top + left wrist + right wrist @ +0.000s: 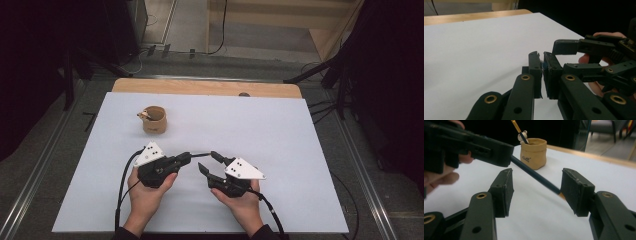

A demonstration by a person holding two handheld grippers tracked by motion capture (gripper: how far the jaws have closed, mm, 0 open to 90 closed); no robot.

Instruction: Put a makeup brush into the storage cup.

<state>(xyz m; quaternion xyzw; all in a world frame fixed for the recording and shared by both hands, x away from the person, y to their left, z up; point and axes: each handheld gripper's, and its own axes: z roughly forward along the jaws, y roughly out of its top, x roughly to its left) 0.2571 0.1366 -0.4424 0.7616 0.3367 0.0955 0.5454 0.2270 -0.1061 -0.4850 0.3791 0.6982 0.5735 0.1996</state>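
Passing a dark pencil (534, 173) between grippers, apparently — clamped in left gripper (187, 158), jaws closed on it, above bench (280, 130); right gripper (536, 191) wide open around the tip, needing to close. Tan cup (154, 120) well apart.

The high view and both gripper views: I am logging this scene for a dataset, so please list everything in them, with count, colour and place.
Table: one, light wood, far edge showing beyond the sheet.
Sheet: one, white, covering the tabletop.
Pen pot: one, tan, soft-sided, far left part of the sheet.
Pencil in the pot: one, yellow and dark, leaning out beside a small white figure.
Dark blue pencil: one, bare wood tip, held in the air between the two tongs.
Left tongs: one, black, shut on the dark blue pencil.
Right tongs: one, black, open around the pencil's tip end.
Hands: two, each holding one tongs, near edge.
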